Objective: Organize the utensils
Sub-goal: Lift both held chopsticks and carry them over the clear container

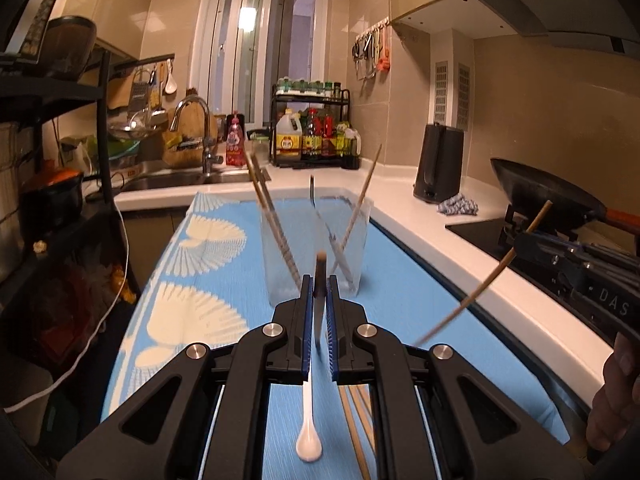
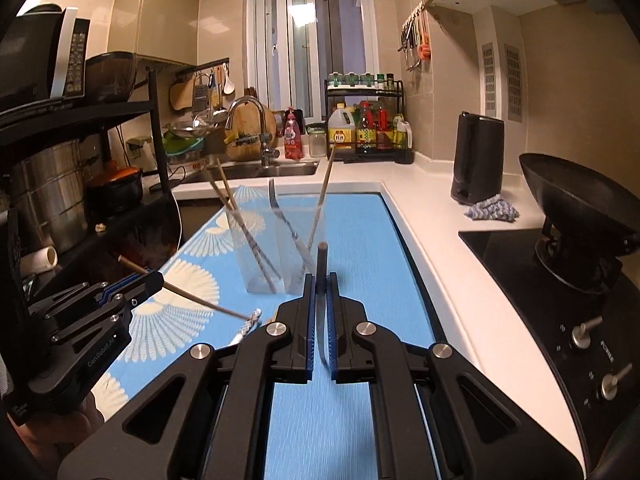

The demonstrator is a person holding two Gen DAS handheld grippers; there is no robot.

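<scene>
Insertion step of sorting. The left gripper (image 1: 320,285) has its fingers closed on a chopstick (image 1: 320,304), and the right gripper (image 2: 320,280) fingers are likewise clamped on a second chopstick (image 2: 322,260). Both are raised just short of the clear holder (image 1: 276,256), which already carries leaning chopsticks and a fork (image 2: 273,196). Each stick probably needs tipping upright over the rim, threading between those handles. A white spoon (image 1: 308,440) remains on the blue mat (image 1: 404,280). The bench (image 1: 440,232) offers room rightward, up to the wok (image 2: 580,192).
</scene>
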